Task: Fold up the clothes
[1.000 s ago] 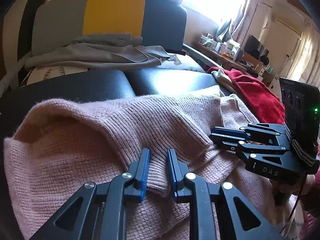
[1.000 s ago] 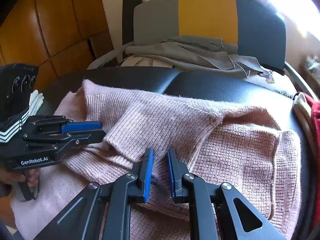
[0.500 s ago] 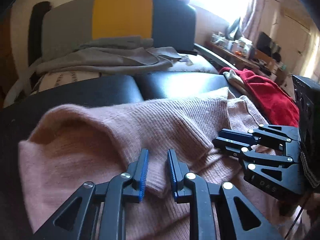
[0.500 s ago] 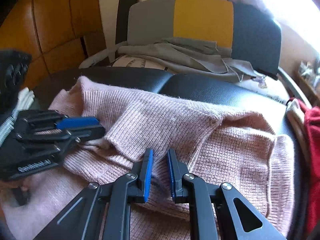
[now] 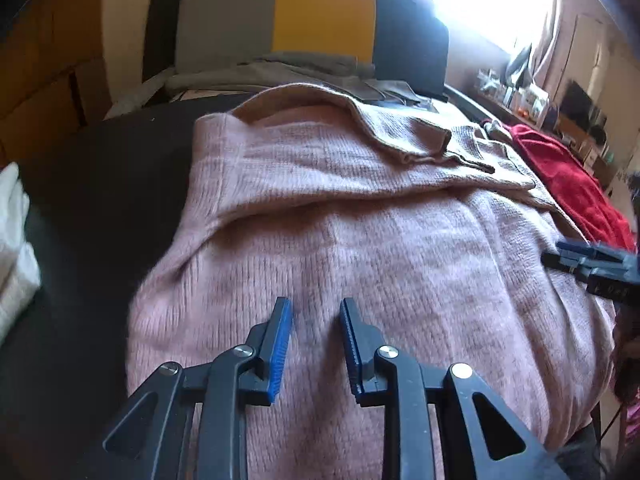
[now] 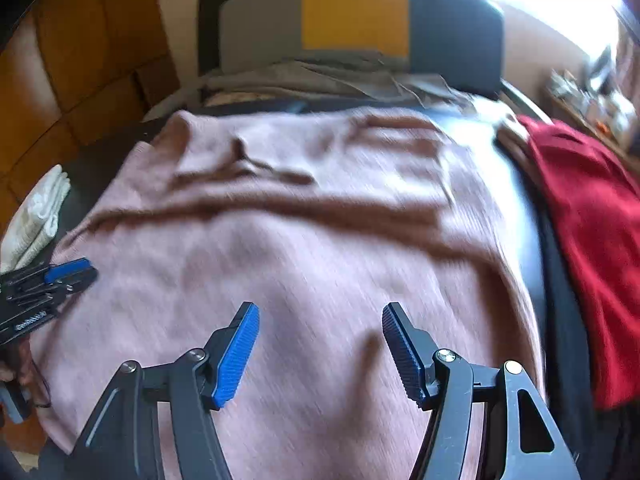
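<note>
The left hand-held gripper (image 5: 315, 316) hangs just above the near part of the pink sweater (image 5: 360, 240), its jaws opening with a narrow gap and no cloth caught between them. The right hand-held gripper (image 6: 320, 322) stands over the same garment further to the right, its jaws opening wide, also with nothing between the blue ribbed pads (image 6: 236, 356). Judged from this, a fold has just been laid and both tools are letting go so the cloth can settle. The sweater lies spread across the black padded seat (image 5: 100, 200), which serves as the folding place; a sleeve (image 5: 408, 136) is turned across the upper body of the garment, and a soft ridge runs across its middle. The knit is fuzzy and thick, with fine ribbing, and should drape heavily and hold a crease poorly. The seat looks smooth and leather-like. A red fleecy cloth (image 6: 592, 220) lies just beside the sweater on the right, and a white folded cloth (image 6: 36, 220) sits near its left edge. Grey garments (image 5: 288, 68) are heaped beyond, against a grey, yellow and dark panelled backrest (image 5: 324, 16). The right wrist view is blurred.
</note>
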The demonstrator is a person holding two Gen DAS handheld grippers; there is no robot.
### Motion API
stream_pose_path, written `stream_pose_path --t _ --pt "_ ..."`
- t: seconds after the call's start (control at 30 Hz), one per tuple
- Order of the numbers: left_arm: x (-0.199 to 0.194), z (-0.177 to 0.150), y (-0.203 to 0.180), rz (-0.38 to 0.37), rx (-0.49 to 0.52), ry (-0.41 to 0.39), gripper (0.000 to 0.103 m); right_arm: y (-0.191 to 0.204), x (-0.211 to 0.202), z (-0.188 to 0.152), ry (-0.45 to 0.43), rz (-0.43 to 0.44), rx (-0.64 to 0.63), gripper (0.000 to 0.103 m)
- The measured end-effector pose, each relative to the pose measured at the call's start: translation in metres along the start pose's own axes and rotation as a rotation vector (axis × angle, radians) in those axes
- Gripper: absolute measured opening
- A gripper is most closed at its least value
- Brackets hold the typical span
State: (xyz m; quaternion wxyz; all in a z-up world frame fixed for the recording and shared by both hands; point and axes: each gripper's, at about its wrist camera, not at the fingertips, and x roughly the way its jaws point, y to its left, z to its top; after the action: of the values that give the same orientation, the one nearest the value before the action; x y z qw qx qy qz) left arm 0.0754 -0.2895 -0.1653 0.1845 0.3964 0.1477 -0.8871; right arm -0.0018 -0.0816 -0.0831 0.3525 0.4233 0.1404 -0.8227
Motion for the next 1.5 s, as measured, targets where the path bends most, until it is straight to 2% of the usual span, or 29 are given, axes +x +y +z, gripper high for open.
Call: stream_pose_path --t 0.13,0.27,0.53,0.67,0.77,0.87,0.9,0.97,1.03,1.1,1.27,1.4,1.5 --pt "0.002 -0.008 -0.005 0.034 0.055 -0.068 0.028 -0.006 0.002 -0.019 -0.054 -0.017 -0.017 0.070" --pt "0.005 -0.008 0.001 0.019 0.052 -0.080 0.029 -0.006 0.009 -0.017 -0.075 -0.042 -0.039 0.078" --pt "0.029 0.031 0.011 0.010 0.019 0.011 0.031 -0.014 0.021 -0.003 -0.041 -0.054 -0.027 0.088" --pt "0.008 0.021 0.012 -0.015 0.016 0.006 0.031 -0.019 -0.003 -0.014 -0.013 0.028 0.033 0.088" --pt "-0.025 0.000 0.023 -0.083 -0.006 -0.032 0.031 -0.040 -0.053 -0.047 -0.090 0.133 0.114 0.088" --pt "-0.053 -0.023 0.042 -0.133 -0.060 -0.057 0.032 -0.072 -0.090 -0.084 -0.097 0.180 0.211 0.088" --pt "-0.061 -0.031 0.051 -0.150 -0.095 -0.064 0.032 -0.085 -0.101 -0.100 -0.087 0.184 0.252 0.087" --pt "-0.074 -0.048 0.067 -0.150 -0.155 -0.061 0.033 -0.105 -0.114 -0.126 -0.072 0.185 0.321 0.079" --pt "-0.082 -0.061 0.074 -0.142 -0.187 -0.048 0.033 -0.119 -0.117 -0.149 -0.043 0.191 0.389 0.064" --pt "-0.089 -0.074 0.081 -0.158 -0.211 -0.026 0.033 -0.127 -0.116 -0.170 -0.007 0.217 0.448 0.058" --pt "-0.091 -0.094 0.088 -0.186 -0.229 0.016 0.038 -0.133 -0.102 -0.192 0.014 0.290 0.506 0.058" --pt "-0.096 -0.106 0.078 -0.166 -0.131 -0.008 0.039 -0.132 -0.098 -0.190 0.018 0.319 0.477 0.060" --pt "-0.099 -0.112 0.072 -0.153 -0.076 -0.004 0.040 -0.124 -0.093 -0.189 0.035 0.391 0.446 0.059"
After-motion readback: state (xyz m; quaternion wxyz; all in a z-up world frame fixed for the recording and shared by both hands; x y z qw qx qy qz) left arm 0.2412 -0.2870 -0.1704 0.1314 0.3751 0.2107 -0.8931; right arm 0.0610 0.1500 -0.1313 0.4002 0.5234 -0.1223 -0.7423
